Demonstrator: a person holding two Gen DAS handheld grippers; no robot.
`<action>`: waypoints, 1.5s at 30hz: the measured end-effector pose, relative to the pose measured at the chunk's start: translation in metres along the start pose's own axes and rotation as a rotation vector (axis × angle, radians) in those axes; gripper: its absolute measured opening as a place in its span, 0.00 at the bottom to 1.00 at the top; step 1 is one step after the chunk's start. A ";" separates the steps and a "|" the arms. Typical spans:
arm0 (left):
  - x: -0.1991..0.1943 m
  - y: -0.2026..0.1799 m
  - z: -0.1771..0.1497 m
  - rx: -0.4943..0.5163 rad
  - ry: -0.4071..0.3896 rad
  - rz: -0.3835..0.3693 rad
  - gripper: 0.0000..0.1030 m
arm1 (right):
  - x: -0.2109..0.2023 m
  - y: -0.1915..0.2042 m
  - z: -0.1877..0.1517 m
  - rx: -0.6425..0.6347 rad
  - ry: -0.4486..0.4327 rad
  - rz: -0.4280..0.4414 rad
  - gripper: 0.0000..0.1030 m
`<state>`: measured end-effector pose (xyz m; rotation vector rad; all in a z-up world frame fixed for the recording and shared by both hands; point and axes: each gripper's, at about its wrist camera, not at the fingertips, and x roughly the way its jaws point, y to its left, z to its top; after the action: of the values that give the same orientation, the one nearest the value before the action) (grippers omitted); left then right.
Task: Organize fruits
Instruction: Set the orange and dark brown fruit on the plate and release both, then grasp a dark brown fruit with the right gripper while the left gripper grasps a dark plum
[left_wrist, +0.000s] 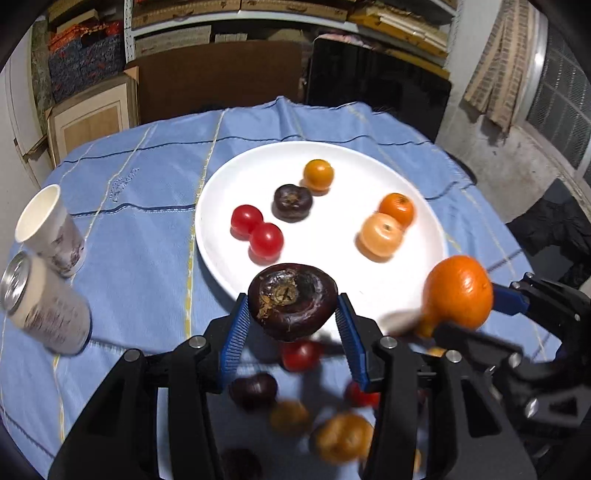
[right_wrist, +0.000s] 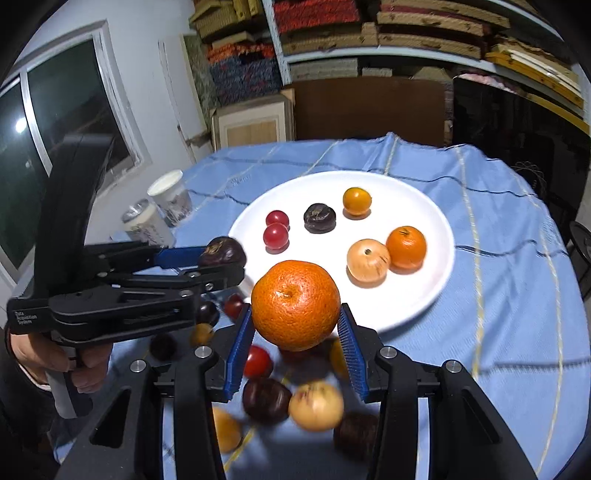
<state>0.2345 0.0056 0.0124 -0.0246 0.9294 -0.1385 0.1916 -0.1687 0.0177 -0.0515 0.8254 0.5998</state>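
Blue-clothed table (left_wrist: 147, 206) carries the white plate (left_wrist: 229, 243); I read its fruit as sorted by kind: two red tomatoes (left_wrist: 256, 230), dark ones, orange ones; unsorted fruit lies blurred on the cloth below both tools; tangerine (right_wrist: 295, 304) clamped in my right gripper (right_wrist: 295, 332), near the plate's front rim; dark chestnut-like fruit (left_wrist: 291, 299) clamped in my left gripper (left_wrist: 291, 325), above that rim; both grippers pitch downward toward the plate, side by side.
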 end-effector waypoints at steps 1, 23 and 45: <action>0.004 0.001 0.003 -0.004 0.002 0.005 0.45 | 0.008 0.000 0.003 -0.006 0.011 -0.005 0.45; -0.023 0.002 -0.006 -0.052 -0.054 0.046 0.72 | -0.014 -0.019 -0.009 0.047 -0.067 -0.036 0.57; -0.047 0.021 -0.122 -0.129 0.061 0.052 0.74 | -0.065 -0.016 -0.113 0.172 -0.026 -0.036 0.57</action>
<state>0.1112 0.0367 -0.0254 -0.1162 0.9985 -0.0310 0.0895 -0.2436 -0.0168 0.0977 0.8463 0.4930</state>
